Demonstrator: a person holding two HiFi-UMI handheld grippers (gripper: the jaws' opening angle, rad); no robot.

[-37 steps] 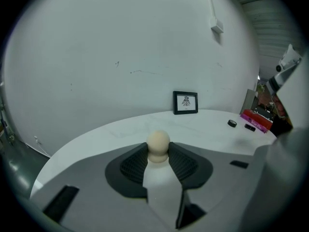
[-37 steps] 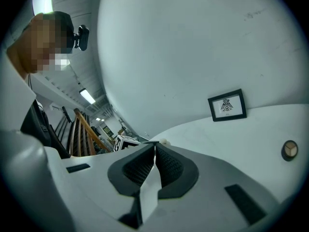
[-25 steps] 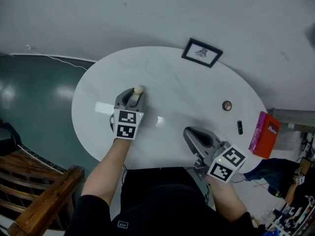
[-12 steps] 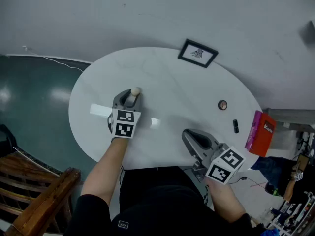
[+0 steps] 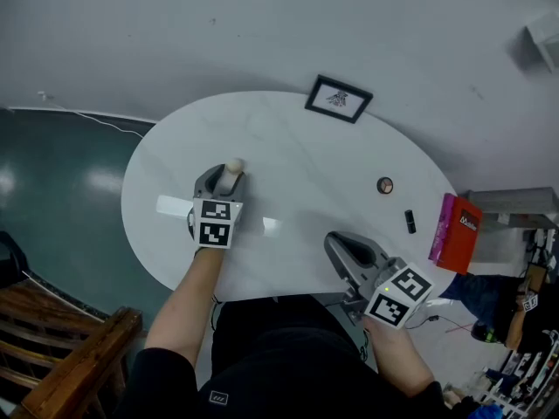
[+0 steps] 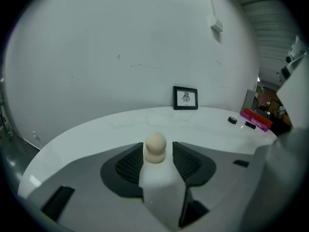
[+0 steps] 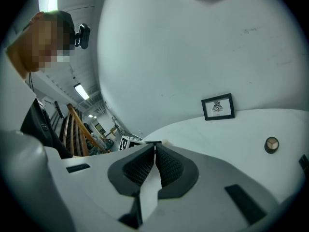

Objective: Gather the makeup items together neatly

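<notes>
Sponge (image 6: 155,148): beige, gourd-shaped, rounded end up. It sits at roughly 9 o'clock from the centre of the table (image 5: 297,155), well apart from the other makeup. It looks to be standing on the tabletop, but its base isn't clearly visible.

Handling judgement:
- Light, soft foam that will squash under the pads.
- Not fragile and not slippery, but round enough to roll or tip if nudged.
- Best hold is across the fat lower bulb, with light pressure. The narrow waist is second choice.

Left gripper (image 5: 224,180):
- Jaws have just been opening and now stand wide.
- The sponge is between them with a gap on each side, so the pads aren't pressing it. It reads as released, not gripped.
- The forearm enters from 6 o'clock. The tool points toward 12 and pitches down at the tabletop.

Right gripper (image 7: 154,151):
- Jaws are together with nothing in them.
- It hovers over the table's 5 o'clock edge, aimed toward about 11 with a shallow downward tilt.

Rest of the table:
- Compact (image 5: 384,185), round, at about 3 o'clock.
- Black tube (image 5: 410,221) just beyond the compact, toward 4.
- Red box (image 5: 454,234) at the 4 o'clock rim.
- Frame (image 5: 338,99) standing at 12 to 1.

Judgement: gathering is barely started. The sponge and the compact-and-tube pair are on opposite sides of the table.
</notes>
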